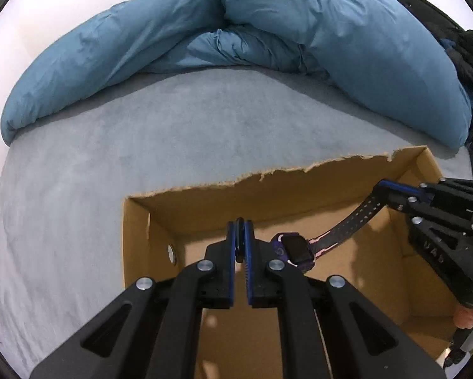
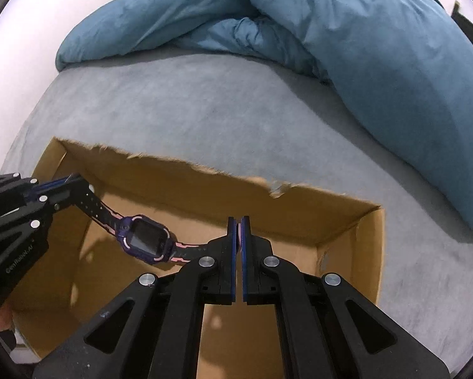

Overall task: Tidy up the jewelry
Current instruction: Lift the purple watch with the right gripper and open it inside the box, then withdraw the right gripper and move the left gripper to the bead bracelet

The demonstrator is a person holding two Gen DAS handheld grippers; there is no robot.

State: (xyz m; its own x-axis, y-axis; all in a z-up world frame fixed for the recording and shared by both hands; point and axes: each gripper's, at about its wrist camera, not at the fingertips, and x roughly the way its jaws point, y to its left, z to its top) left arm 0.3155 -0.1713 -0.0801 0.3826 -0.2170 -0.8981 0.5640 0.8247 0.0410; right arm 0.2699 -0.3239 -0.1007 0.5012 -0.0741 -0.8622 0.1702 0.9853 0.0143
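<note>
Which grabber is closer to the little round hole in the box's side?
Left. The left gripper is over the box, just beside the hole; the right gripper is far across, by the opposite wall.

The watch [image 2: 146, 240] hangs stretched between the two tools above the open box [image 2: 367, 252], one strap end clamped in the left tool [image 1: 240, 237], the other in the right tool [image 2: 239, 237]. The box sits on the bed [image 1: 116, 145] under both tools; the duvet [image 1: 347, 47] lies heaped on the bed beyond the box's far wall
</note>
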